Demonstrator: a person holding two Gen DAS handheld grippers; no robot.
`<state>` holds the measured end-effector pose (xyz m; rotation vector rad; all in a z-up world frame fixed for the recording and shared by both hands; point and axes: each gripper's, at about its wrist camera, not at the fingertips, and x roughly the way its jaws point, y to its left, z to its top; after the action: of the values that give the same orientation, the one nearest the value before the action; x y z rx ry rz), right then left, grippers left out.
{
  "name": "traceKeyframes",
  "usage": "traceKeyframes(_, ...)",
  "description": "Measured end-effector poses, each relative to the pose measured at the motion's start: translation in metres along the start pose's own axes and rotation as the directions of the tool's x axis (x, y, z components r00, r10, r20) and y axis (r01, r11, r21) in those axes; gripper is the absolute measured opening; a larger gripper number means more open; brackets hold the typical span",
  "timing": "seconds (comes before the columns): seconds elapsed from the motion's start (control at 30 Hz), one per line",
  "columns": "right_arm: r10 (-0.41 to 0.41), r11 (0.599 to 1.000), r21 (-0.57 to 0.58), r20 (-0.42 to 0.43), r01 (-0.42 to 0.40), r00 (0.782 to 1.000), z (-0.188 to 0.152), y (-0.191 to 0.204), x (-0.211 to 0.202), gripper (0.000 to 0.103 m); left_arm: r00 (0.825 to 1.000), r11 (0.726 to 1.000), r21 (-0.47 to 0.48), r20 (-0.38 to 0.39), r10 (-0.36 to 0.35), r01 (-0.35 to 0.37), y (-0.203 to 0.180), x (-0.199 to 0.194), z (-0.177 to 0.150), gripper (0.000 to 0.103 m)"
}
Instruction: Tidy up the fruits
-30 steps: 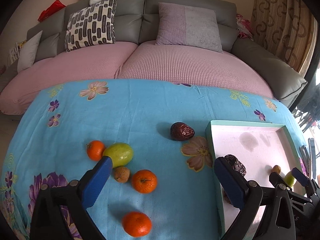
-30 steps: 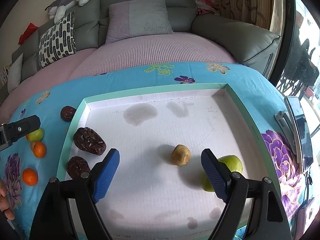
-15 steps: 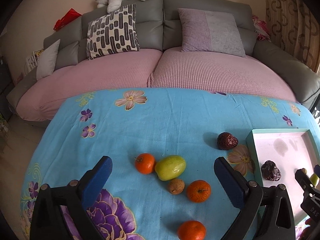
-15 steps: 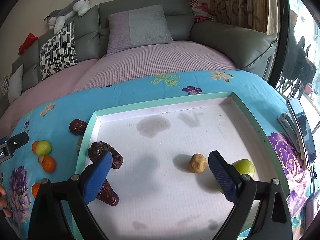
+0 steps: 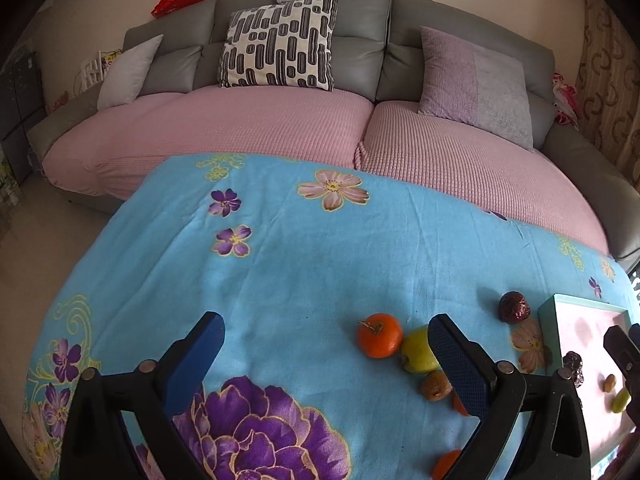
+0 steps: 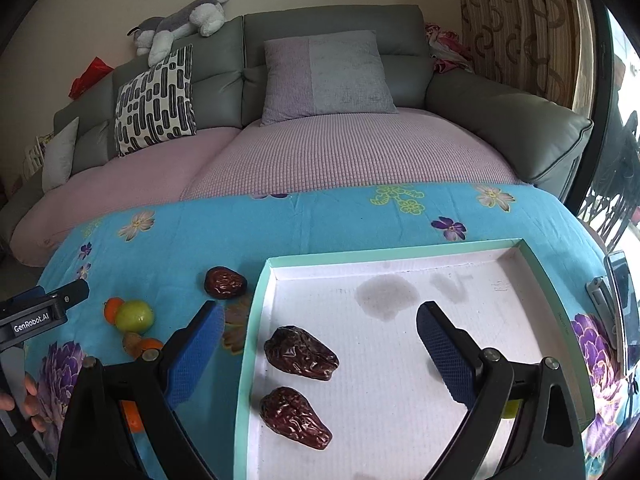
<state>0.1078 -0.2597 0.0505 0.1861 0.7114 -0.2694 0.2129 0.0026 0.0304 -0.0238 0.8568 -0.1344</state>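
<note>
My left gripper (image 5: 326, 354) is open and empty above the blue flowered cloth (image 5: 304, 264). To its right lie an orange (image 5: 379, 335), a green fruit (image 5: 418, 351), a walnut (image 5: 435, 385) and more oranges partly hidden behind the right finger (image 5: 460, 368). A loose date (image 5: 514, 307) lies beside the tray (image 5: 549, 320). My right gripper (image 6: 320, 350) is open and empty over the tray's left rim (image 6: 256, 308). Two dates (image 6: 301, 353) (image 6: 295, 417) lie in the tray. The loose date (image 6: 225, 282) and the fruit cluster (image 6: 134, 316) lie left of the tray.
A grey sofa with pink covers (image 5: 280, 120) and cushions stands behind the table. A phone (image 6: 622, 304) lies on the cloth right of the tray. The left gripper's body (image 6: 36, 312) shows at the left edge of the right wrist view.
The left gripper has swung left, so the fruits now sit at its right. The right gripper has moved left and back; the walnut and green fruit in the tray are now hidden behind its right finger.
</note>
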Motion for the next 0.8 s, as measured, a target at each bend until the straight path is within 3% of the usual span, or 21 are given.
traceKeyframes(0.2,0.096,0.991,-0.088,-0.024,-0.097,0.995,0.009,0.051,0.014,0.097,1.0,0.999,-0.037,-0.008,0.014,-0.015,0.015,0.007,0.003,0.099)
traceKeyframes(0.3,0.127,0.984,-0.12,-0.057,-0.133,0.99,0.003,0.071,0.024,0.096,0.999,0.998,-0.052,-0.044,-0.02,0.018,0.012,0.02,-0.001,0.095)
traceKeyframes(0.43,0.172,0.974,-0.13,-0.116,-0.187,0.978,-0.008,0.091,0.039,0.078,0.993,0.996,-0.054,-0.09,-0.075,0.07,0.001,0.035,-0.007,0.085)
traceKeyframes(0.57,0.213,0.959,-0.146,-0.188,-0.242,0.959,-0.025,0.108,0.057,0.076,0.99,0.994,-0.063,-0.101,-0.095,0.089,-0.004,0.042,-0.009,0.079)
traceKeyframes(0.67,0.221,0.955,-0.143,-0.238,-0.259,0.946,-0.036,0.114,0.068,0.064,0.988,0.993,-0.063,-0.106,-0.11,0.104,-0.009,0.046,-0.01,0.074)
traceKeyframes(0.8,0.239,0.951,-0.127,-0.272,-0.281,0.932,-0.045,0.115,0.075,0.059,0.983,0.99,-0.054,-0.127,-0.136,0.13,-0.018,0.054,-0.012,0.057)
